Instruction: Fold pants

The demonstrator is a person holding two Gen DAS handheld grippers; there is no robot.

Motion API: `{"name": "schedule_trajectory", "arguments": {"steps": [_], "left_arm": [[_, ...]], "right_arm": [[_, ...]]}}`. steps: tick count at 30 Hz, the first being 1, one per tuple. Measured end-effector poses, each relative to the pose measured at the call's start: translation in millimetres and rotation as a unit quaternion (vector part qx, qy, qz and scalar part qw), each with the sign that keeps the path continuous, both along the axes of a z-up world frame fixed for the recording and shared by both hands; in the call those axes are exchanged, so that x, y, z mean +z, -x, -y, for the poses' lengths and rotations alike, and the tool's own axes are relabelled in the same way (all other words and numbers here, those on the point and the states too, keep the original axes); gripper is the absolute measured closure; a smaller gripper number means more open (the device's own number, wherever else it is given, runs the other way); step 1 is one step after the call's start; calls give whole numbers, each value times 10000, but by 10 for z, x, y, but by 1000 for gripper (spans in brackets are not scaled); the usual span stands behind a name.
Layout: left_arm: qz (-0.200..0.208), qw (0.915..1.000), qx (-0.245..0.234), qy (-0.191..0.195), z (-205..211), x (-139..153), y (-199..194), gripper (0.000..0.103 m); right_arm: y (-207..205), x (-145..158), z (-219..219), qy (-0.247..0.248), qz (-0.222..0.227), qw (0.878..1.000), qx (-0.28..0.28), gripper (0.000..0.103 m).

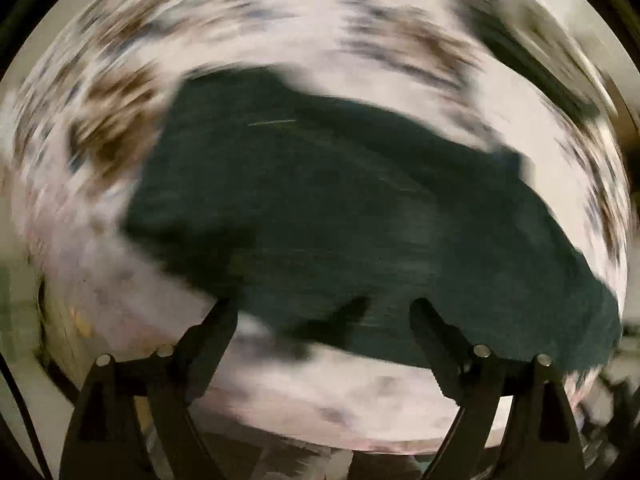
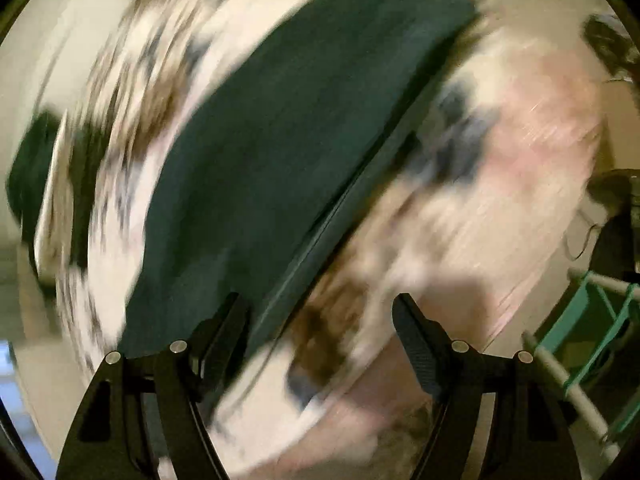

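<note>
We have the pants (image 1: 340, 208) lying in a dark green heap on a patterned cover (image 1: 360, 20) — pale pink and white with brown and grey blotches. Both views are smeared by motion blur, so seams, waistband and cuffs cannot be told apart with any certainty.

Our left tool (image 1: 324, 312) hangs above the near edge of the cloth with its fingers spread wide and nothing between them. Our right tool (image 2: 320, 312) is likewise spread and empty; its left finger (image 2: 224, 332) overlaps the lower end of the pants (image 2: 288, 152) in that view, though we cannot tell whether it touches. From the right side the cloth runs as a long diagonal band, with a straight ridge along its lower right edge that looks like a fold or a seam.

We judge the fabric to be soft, limp and light — something like fleece or jersey, not slippery, with no stiffness to hold a shape. It should sag and bunch wherever it is lifted, so one pinch in the middle would only make a lump. Better to take it at two points along one edge, one tool at each end, gripping through all the layers so none slides loose.

At the right edge of the right view stands a teal and white rack (image 2: 592, 320), well apart from the cloth.
</note>
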State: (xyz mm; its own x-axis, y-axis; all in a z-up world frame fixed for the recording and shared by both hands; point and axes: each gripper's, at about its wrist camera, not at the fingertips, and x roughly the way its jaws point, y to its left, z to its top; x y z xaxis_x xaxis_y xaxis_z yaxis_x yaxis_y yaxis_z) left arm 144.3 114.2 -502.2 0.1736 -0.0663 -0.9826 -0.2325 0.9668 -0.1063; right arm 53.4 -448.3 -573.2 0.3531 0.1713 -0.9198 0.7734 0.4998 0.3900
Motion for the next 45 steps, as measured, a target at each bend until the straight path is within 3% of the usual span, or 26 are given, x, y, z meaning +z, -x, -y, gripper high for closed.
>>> {"name": "schedule_trajectory", "arguments": {"steps": [6,8,10,12,14,17,21,23,27,28,30,33,34,40,42,43,45], "left_arm": [[347,9924,-1155,-243,1576,120,-216,15],[331,9885,-1465,-199,2076,94,-262,15],[303,9844,-1725,-155,2485,73,-276,15],[287,9810,-1910,-190,2770,69,-326,15],[254,9771,-2099,-227,3041,65,-318,15],[226,9726,-2299,-278,3347,61,-282,15],[192,9666,-2528,-380,3544,28,-199,15],[106,9653,-2567,-471,3590,-55,-166,15],[-107,9663,-2499,-611,3612,-268,-178,15],[-172,9670,-2467,-606,3603,-304,-183,15],[-233,9694,-2377,-560,3574,-334,-188,15],[-227,9695,-2373,-569,3565,-364,-168,15],[-235,9692,-2386,-558,3567,-387,-151,15],[-338,9696,-2361,-552,3612,-487,-153,15],[-349,9692,-2367,-590,3570,-491,-148,15],[-356,9689,-2373,-608,3577,-507,-150,15],[-389,9685,-2379,-620,3604,-526,-164,15]], "right_arm": [[44,217,1354,193,747,9937,-816,25],[-73,124,1720,149,663,9937,-895,25],[-184,-71,1985,-208,628,9931,-970,25],[-299,-284,2125,-528,585,9919,-997,38],[-353,-448,2119,-467,274,9947,-879,95],[-388,-275,2074,44,344,9978,-561,95],[-334,293,2037,802,943,9920,-240,95],[-357,341,2109,925,1014,9904,-184,95],[-471,-178,2376,64,381,9991,185,93],[-462,-310,2456,-203,197,9994,198,85],[-319,-311,2599,-410,384,9983,-124,76],[-79,-230,2682,-515,868,9938,-459,46],[-56,-244,2680,-588,920,9927,-508,30],[-181,-767,2597,-1220,1026,9852,-632,28],[-216,-684,2574,-925,1353,9842,-663,29],[-220,-643,2558,-846,1557,9819,-665,36],[-244,-509,2504,-601,1742,9814,-533,38]]}}
